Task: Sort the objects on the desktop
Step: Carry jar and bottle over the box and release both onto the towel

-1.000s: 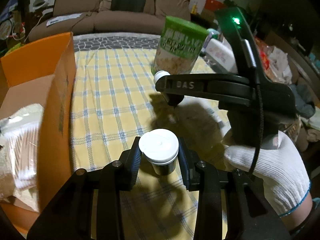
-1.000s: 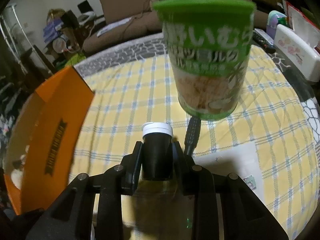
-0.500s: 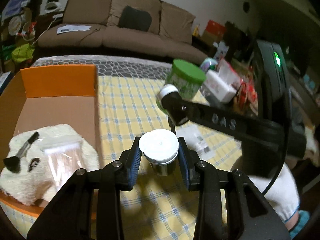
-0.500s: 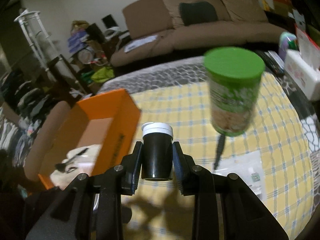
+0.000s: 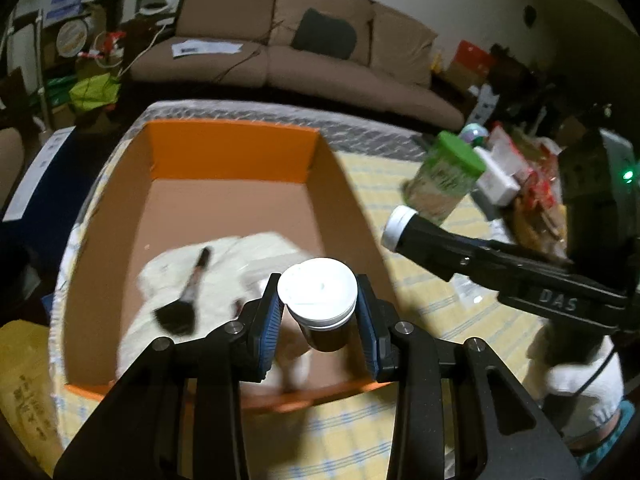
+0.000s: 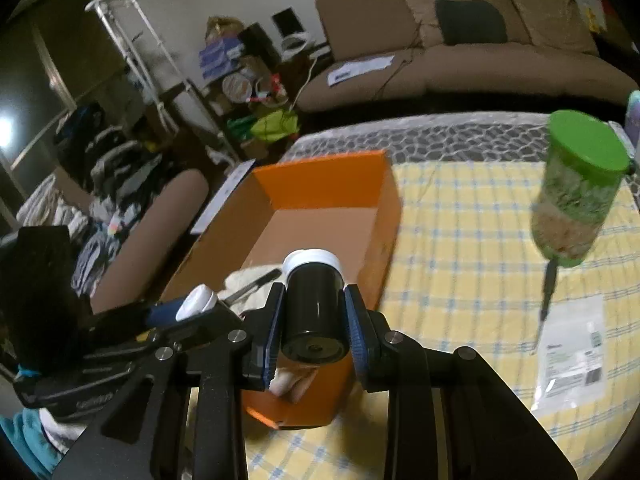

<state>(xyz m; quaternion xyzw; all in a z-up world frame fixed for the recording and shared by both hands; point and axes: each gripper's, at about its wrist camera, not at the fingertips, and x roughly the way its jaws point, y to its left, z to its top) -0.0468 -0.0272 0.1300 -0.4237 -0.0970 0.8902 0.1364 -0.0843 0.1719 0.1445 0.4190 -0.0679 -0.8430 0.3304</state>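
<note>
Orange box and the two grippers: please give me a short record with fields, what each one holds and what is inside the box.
left gripper: jaws shut on white-lidded jar, above the box
right gripper: jaws shut on black bottle with white cap
orange box: open, on the checked cloth
inside box: white plush item, makeup brush lying on it
left on cloth: green-lidded canister, clear packet

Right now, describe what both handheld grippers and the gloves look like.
Both are matte black. The left gripper and the right gripper have blue ribbed pads and silver screws. The right one bears "DAS" lettering, a green light and a thin black cable. Its hand wears a white knit glove with a blue cuff.
</note>
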